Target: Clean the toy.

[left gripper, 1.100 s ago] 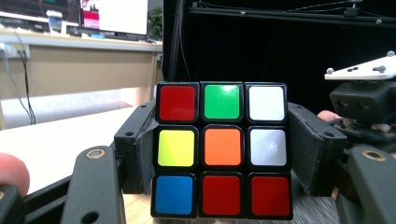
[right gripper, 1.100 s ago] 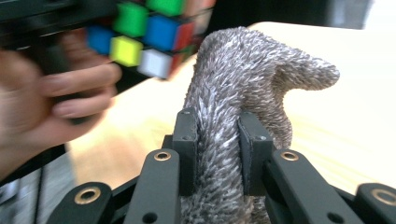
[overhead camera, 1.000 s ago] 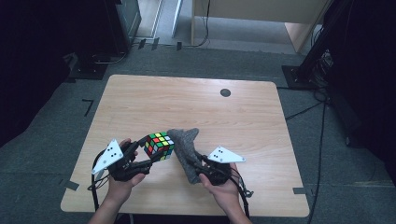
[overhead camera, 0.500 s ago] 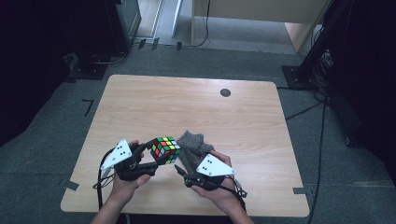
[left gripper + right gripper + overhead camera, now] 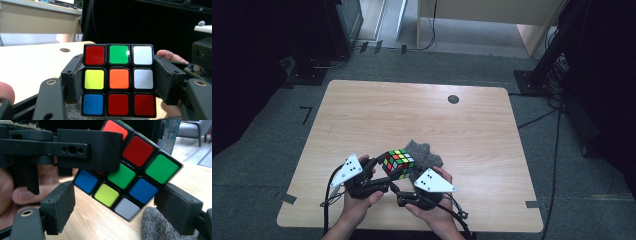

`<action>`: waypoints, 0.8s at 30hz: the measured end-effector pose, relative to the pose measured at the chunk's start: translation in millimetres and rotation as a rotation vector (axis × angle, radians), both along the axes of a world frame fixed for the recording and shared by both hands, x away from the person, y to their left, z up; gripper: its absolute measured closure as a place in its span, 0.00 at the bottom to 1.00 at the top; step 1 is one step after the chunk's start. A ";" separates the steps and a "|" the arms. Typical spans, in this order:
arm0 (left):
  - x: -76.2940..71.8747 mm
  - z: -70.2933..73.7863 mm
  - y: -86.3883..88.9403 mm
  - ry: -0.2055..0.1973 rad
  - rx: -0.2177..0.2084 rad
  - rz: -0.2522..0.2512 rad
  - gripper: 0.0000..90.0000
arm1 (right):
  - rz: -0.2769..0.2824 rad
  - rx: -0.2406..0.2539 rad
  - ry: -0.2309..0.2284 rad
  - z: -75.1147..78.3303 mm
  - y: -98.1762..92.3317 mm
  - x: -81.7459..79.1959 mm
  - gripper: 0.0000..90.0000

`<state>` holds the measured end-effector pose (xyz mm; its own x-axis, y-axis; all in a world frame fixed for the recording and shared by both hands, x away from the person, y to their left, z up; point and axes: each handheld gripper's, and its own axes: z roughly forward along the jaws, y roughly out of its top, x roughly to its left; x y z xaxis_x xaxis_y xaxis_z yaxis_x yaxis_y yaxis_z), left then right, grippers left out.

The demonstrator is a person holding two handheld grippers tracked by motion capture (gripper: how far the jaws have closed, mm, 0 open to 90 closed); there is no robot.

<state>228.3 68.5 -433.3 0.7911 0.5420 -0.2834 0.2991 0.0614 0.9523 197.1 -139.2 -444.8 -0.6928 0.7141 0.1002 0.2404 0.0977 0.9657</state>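
A scrambled Rubik's cube [image 5: 398,164] is held just above the wooden table [image 5: 412,120], near its front edge. My left gripper [image 5: 388,172] is shut on it. In the left gripper view both pads press the sides of the cube [image 5: 118,80]. My right gripper [image 5: 404,190] sits just right of and below the cube. Its jaws have just been opening, and now they stand open. A lower corner of the cube [image 5: 130,182] hangs between the pads [image 5: 60,207] without being pressed. A grey cloth [image 5: 426,152] lies crumpled on the table behind the cube, with the cloth [image 5: 157,226] beside the right pad.
A small round black grommet [image 5: 453,99] sits near the table's far edge. Dark stands and cables surround the table on the grey floor [image 5: 562,150]. The left gripper's jaw [image 5: 87,150] crosses the top of the right gripper view.
The right gripper has let go of the grey cloth, which now lies on the table. Its jaws have opened and it has moved left under the cube. The left gripper has shifted slightly right with the cube.
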 end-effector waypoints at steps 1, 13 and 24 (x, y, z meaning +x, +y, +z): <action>-0.3 -0.9 -1.2 0.006 -0.006 -0.002 0.38 | -0.007 0.004 -0.005 -0.2 0.7 -0.6 0.19; 5.6 -0.1 5.5 0.051 -0.057 -0.017 0.38 | -0.086 -0.017 -0.083 -6.5 -3.7 -3.3 0.37; 4.1 -1.0 1.6 0.061 -0.051 -0.033 0.38 | -0.117 -0.059 -0.160 -6.3 0.2 -7.8 0.31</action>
